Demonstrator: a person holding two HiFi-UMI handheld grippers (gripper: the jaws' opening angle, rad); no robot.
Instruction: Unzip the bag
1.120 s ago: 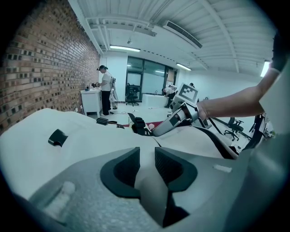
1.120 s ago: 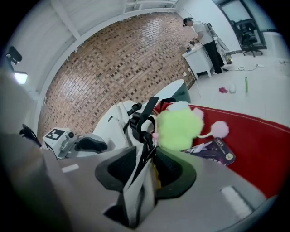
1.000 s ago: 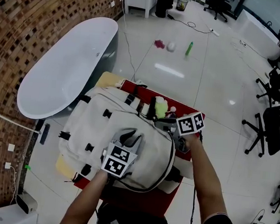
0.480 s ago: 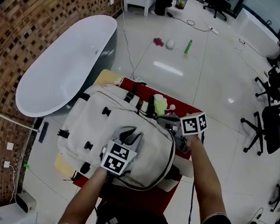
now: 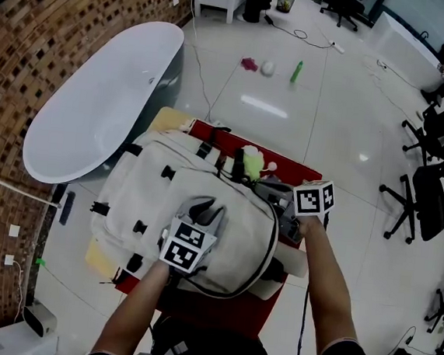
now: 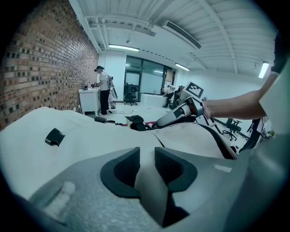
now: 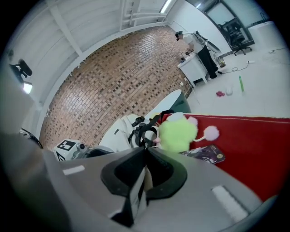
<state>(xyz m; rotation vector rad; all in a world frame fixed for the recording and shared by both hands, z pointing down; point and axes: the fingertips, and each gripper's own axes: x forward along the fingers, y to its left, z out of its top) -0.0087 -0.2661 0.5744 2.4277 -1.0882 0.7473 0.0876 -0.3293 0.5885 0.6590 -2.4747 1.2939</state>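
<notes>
Step in hand: taking hold of the zip; by my judgement the bag (image 5: 153, 205) is not yet opened.
Bag: white backpack, flat across the middle of the red surface (image 5: 220, 317).
My left gripper (image 6: 147, 165): jaws clamped on a raised fold of bag cloth, just 6 o'clock of the bag's centre.
My right gripper (image 7: 145, 152): at the bag's 2 o'clock edge. Jaws have just been closing and are nearly together on a thin pale pull tab (image 7: 138, 190).
Next move: draw the tab along the zip line while my left anchors the cloth.
Arm pose: both forearms reach in from 6 o'clock, grippers tipped downward.
</notes>
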